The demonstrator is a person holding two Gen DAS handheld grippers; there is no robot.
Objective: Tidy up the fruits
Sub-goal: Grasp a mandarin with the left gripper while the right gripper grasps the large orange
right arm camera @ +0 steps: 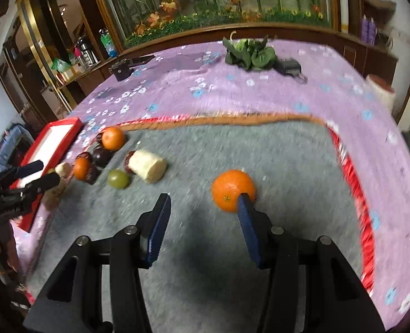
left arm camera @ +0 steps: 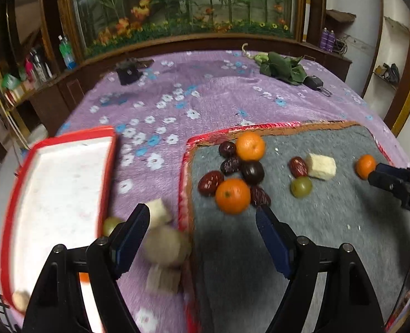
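No readable text/labels anywhere. Left gripper (left arm camera: 202, 216): jaws wide open, empty, over the edge of the grey felt mat w/ red trim (left arm camera: 329, 222); blurred pale round fruit (left arm camera: 166, 245) and pale chunks just below it on the purple floral cloth (left arm camera: 205, 97). Red-rimmed white tray (left arm camera: 58, 183) to its left. Right gripper (right arm camera: 205, 202): wide open, holding nothing, right fingertip (right arm camera: 245, 202) in front of a lone orange mandarin (right arm camera: 231, 188); can't tell if touching. Remaining fruit cluster (left arm camera: 238, 172) sits on mat's far-left part.
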